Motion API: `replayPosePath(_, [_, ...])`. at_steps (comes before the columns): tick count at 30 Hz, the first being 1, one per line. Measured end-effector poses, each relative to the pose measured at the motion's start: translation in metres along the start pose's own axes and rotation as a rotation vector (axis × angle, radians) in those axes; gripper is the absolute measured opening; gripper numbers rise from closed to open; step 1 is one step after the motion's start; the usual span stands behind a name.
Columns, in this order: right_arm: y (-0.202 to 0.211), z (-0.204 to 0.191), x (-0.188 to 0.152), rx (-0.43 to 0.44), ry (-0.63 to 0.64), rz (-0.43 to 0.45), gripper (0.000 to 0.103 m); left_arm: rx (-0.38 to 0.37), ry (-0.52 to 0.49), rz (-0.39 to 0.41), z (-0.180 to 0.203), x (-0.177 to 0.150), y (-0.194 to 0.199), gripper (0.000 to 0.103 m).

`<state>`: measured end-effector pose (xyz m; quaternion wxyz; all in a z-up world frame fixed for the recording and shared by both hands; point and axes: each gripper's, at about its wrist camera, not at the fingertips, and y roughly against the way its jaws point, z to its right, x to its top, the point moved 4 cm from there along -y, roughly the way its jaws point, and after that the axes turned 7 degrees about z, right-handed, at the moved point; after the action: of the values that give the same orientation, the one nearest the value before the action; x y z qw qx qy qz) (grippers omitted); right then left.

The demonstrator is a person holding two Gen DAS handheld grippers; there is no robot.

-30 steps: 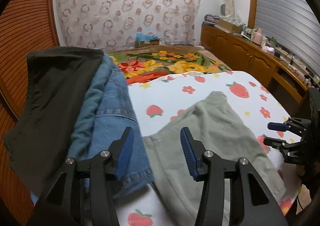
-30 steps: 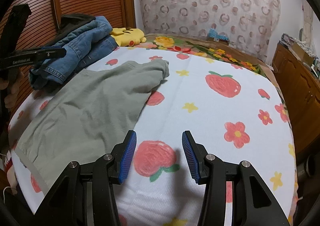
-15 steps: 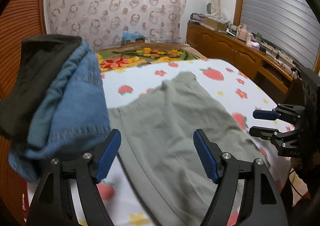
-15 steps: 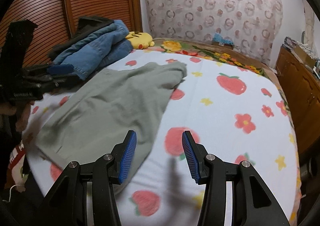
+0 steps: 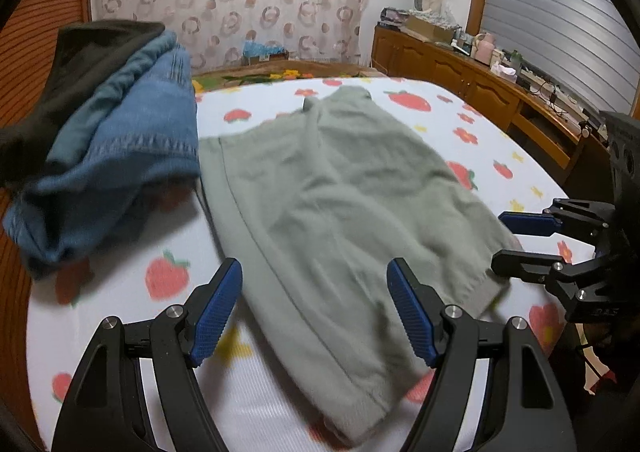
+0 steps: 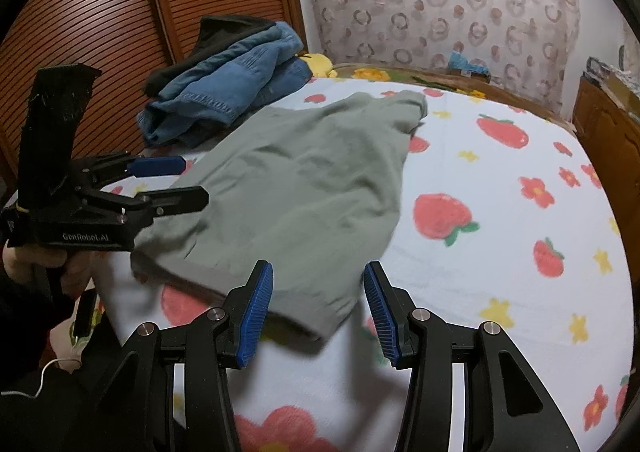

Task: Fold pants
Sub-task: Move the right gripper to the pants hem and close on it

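While both grippers hover over the bed's near edge, the left gripper, jaws just widened, and right gripper, half-open, apparently hold nothing; green pants lie flat beyond, beside blue jeans.

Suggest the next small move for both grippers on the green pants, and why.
Probably lower both grippers onto the near hem and pinch it. The grey-green pants lie flat on the strawberry sheet, unheld. The left gripper, whose jaws have just been opening, and the right gripper both hover open over that near edge, nothing between the pads.
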<state>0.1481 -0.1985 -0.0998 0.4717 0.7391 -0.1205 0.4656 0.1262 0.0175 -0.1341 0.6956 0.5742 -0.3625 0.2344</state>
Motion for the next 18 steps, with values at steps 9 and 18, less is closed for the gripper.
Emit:
replayPosePath(9, [0.002,-0.002,-0.007,0.005,-0.025,-0.025,0.049,0.005,0.004,-0.029,0.001,-0.016,0.0,0.076])
replayPosePath(18, [-0.002,-0.008,-0.007,0.008,-0.012,-0.027,0.027,0.012,0.013,-0.04,-0.003,-0.021,-0.002,0.076])
